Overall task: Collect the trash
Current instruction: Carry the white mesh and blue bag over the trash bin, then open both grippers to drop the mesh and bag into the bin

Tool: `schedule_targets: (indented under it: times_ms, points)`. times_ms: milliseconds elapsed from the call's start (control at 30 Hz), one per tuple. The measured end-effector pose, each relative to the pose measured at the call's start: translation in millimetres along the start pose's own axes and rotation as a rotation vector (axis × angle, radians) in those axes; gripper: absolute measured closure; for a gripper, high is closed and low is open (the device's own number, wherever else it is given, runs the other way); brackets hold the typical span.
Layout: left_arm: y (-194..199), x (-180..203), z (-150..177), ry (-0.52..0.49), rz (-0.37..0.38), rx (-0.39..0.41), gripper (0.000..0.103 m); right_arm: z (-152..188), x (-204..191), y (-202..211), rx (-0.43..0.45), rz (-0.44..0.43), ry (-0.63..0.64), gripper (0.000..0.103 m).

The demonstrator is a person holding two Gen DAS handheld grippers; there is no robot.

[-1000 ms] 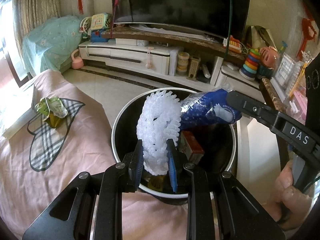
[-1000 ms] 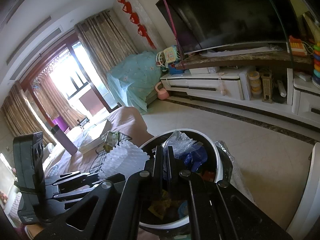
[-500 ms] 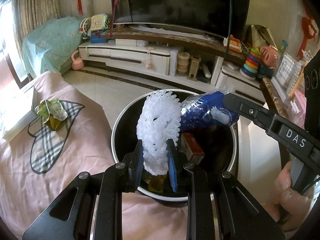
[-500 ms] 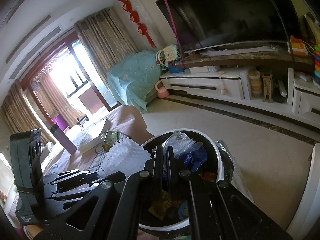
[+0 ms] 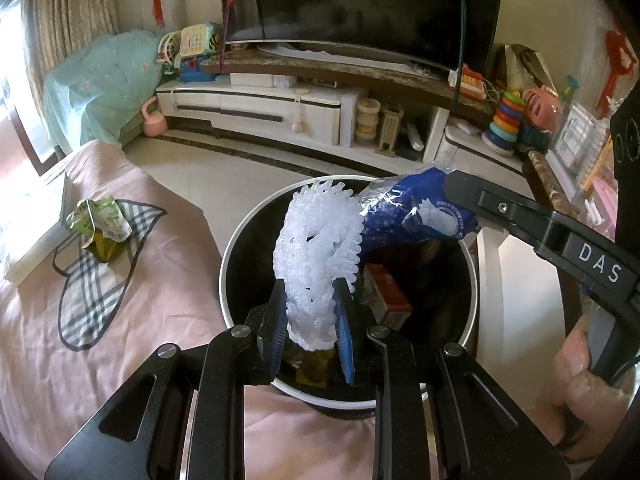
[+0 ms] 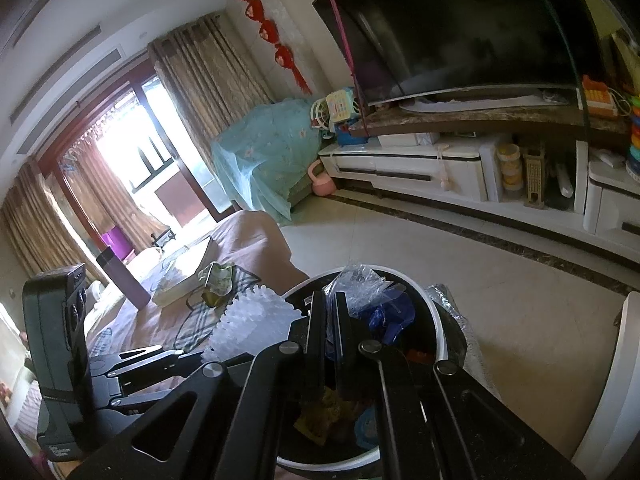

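While your left gripper (image 5: 310, 322) pinches the white foam net (image 5: 320, 248) between its blue pads over the round bin (image 5: 228, 264), your right gripper (image 6: 330, 312) is clenched on the blue plastic bag (image 5: 404, 216), also above the bin's mouth. Inside lie a red box (image 5: 386, 296) and wrappers. On the pink cloth (image 5: 120, 320) beside the bin, a crumpled green carton (image 5: 100, 224) sits well apart.

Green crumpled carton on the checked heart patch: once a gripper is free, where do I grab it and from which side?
Grip the crumpled carton across its upper, pale-green crushed half, coming from above. It lies slumped on the pink cover, with a white book close on its window side, so a low sideways approach looks crowded; the folds on top should pinch easily.
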State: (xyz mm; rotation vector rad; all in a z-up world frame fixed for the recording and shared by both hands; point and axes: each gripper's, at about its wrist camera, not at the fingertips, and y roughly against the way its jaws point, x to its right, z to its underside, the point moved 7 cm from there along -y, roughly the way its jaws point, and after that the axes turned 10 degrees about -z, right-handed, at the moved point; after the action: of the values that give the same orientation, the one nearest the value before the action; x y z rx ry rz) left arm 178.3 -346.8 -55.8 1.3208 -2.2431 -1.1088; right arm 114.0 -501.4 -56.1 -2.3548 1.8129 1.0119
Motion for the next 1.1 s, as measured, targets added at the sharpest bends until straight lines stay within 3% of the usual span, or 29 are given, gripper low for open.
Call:
schedule_targets:
  times_ms: [900,1000,1067,1100]
  points:
    - [-4.4,-4.5,-2.5,0.002,-0.015,-0.012,0.081,3.6,4.9,-13.7,-0.055,0.022,-0.011,0.1]
    - [-3.5,-7.2,-2.7,0.006,-0.02,-0.014,0.07,4.7,6.6,-14.5,-0.062,0.027,-0.014,0.096]
    - [-2.8,-8.7,-2.8,0.009,-0.031,-0.021,0.04,5.5,6.8,-15.4,-0.069,0.024,-0.018,0.094]
    - [-1.5,-10.1,-3.2,0.014,-0.04,-0.019,0.033,5.4,7.1,-15.2,-0.069,0.025,-0.018,0.09]
